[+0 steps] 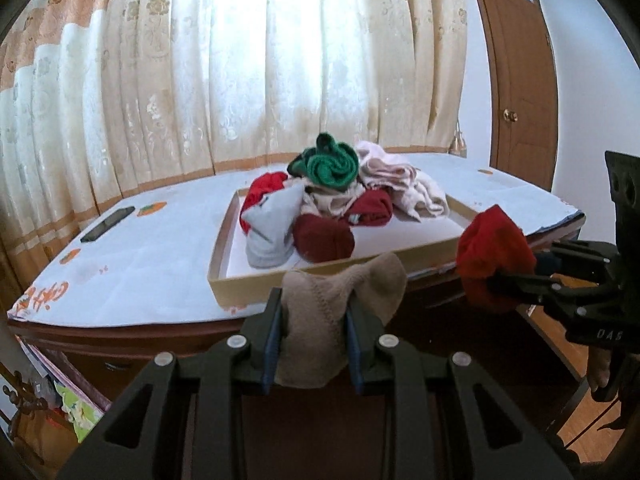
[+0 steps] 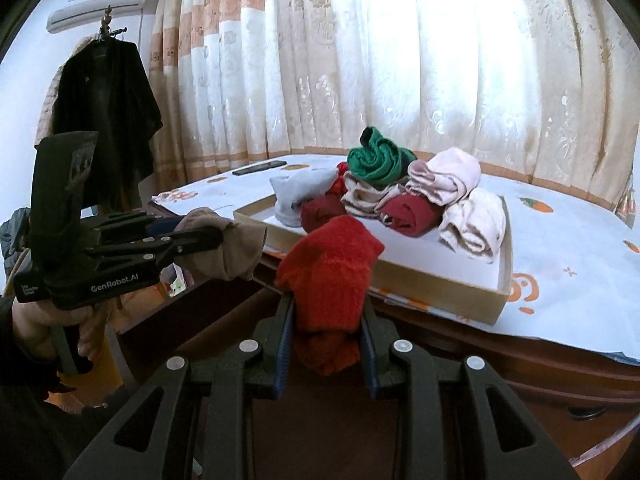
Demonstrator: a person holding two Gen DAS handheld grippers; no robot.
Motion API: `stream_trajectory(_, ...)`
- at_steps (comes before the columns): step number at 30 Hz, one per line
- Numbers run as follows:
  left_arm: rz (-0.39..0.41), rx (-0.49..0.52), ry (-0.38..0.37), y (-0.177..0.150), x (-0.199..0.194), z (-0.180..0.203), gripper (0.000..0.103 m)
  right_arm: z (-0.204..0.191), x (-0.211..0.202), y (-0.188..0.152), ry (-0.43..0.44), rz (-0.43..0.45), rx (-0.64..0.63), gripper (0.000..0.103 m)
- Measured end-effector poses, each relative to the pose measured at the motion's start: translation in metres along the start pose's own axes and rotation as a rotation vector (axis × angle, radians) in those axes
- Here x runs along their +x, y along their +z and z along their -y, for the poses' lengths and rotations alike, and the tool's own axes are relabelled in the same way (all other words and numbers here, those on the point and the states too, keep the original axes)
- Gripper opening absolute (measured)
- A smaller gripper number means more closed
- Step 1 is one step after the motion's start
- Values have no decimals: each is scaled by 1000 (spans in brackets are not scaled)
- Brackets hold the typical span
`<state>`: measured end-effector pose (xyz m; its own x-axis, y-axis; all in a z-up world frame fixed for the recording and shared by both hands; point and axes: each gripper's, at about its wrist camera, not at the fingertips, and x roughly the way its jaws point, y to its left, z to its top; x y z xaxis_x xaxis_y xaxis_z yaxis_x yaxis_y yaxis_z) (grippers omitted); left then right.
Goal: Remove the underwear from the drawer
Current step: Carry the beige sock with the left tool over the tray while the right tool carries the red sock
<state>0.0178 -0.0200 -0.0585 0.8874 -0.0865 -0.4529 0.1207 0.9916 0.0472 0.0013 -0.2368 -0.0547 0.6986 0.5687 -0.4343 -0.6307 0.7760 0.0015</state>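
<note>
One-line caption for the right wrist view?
Right gripper holds a red garment, left gripper a beige one, before the box of rolled clothes.

- Bare white floor of the cardboard tray (image 1: 224, 256) is lying open along its near side, in the centre of the left wrist view.
- The heap of rolled garments (image 1: 340, 196) is filling the tray's far half, blocking passage there.
- The tablecloth (image 1: 160, 248) at left is lying free, apart from a dark phone (image 1: 107, 224) near the curtain (image 1: 200, 80).
</note>
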Motion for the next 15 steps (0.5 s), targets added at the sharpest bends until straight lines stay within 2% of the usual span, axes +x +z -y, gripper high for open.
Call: stream_trajectory(15, 91, 8, -9, 32, -5, 4, 26, 1, -14, 18, -25, 77, -7, 31)
